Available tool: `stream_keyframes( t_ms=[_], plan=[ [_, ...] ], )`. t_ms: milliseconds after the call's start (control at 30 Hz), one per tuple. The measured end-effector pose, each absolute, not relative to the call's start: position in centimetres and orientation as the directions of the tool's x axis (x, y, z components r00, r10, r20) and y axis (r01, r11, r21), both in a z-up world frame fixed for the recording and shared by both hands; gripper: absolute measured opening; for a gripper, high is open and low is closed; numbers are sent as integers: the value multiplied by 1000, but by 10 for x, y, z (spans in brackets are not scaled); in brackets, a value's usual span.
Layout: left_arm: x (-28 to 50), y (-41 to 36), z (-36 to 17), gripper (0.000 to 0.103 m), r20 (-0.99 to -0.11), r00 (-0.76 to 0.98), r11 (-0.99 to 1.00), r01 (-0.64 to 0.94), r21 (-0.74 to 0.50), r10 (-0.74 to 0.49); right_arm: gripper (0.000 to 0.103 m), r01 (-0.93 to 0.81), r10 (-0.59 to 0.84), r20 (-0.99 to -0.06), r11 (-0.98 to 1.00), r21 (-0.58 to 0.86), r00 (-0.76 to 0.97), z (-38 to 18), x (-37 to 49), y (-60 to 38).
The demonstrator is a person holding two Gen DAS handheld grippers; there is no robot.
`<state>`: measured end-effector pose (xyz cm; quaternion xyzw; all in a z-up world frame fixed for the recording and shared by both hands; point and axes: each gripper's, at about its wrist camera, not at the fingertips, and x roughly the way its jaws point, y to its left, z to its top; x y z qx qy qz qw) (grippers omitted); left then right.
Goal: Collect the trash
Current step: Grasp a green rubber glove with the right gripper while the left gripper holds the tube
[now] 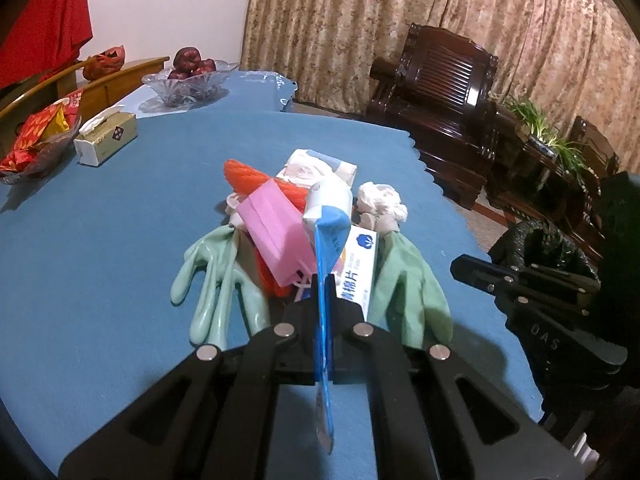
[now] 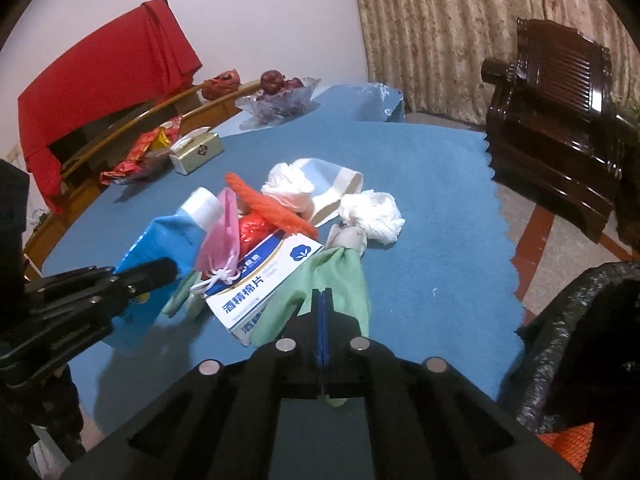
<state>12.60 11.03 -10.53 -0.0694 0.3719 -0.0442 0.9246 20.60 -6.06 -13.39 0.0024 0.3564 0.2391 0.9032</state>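
A trash pile lies on the blue tablecloth [image 1: 100, 240]: pink mask [image 1: 276, 228], orange net [image 1: 248, 176], crumpled tissue [image 1: 380, 200], white-and-blue swab box [image 2: 268, 280] and two green gloves [image 1: 216, 280]. My left gripper [image 1: 323, 280] is shut on a flattened blue tube with a white cap [image 1: 326, 216], held above the pile; it also shows in the right wrist view [image 2: 168, 236]. My right gripper [image 2: 322, 294] is shut on the right green glove [image 2: 336, 280], which still lies on the table. The right gripper also shows in the left wrist view [image 1: 464, 266].
A black-lined trash bin [image 2: 580, 340] stands off the table's right edge. At the far left are a tissue box [image 1: 106, 138], a snack bowl [image 1: 36, 144] and a glass fruit bowl [image 1: 188, 80]. A dark wooden armchair [image 1: 436, 92] stands beyond the table.
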Motion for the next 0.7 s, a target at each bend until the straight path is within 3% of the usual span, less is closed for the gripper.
stream_keyframes(
  t_ms=[33,100,200,400,467,500,600,700],
  plan=[
    [125,109,-105,1,-682,719,986,30,-162,-134,4,-424,425,-644,890,169,636,-134,207,-60],
    [124,109,-105,1,-680,722,987,28,-157,-129,24,-408,421,-649,895,182,633,-137,215,-60],
    [122,109,-106,1,-678,728,990,10,-141,-104,43,-396,413,-657,899,186,630,-144,225,-56],
    [127,118,-103,1,-670,738,991,-13,-135,-82,63,-373,391,-700,909,188,598,-169,251,-41],
    [129,120,-103,1,-670,738,991,-12,-132,-80,60,-372,395,-723,905,204,566,-179,259,-36],
    [130,121,-102,1,-670,738,991,-13,-135,-81,42,-383,413,-731,897,222,543,-183,261,-34],
    [131,125,-103,1,-673,735,990,-19,-141,-82,28,-405,447,-723,880,248,527,-182,257,-37],
    [131,127,-105,1,-679,729,988,-25,-152,-86,22,-418,467,-706,871,260,533,-172,243,-44]
  ],
)
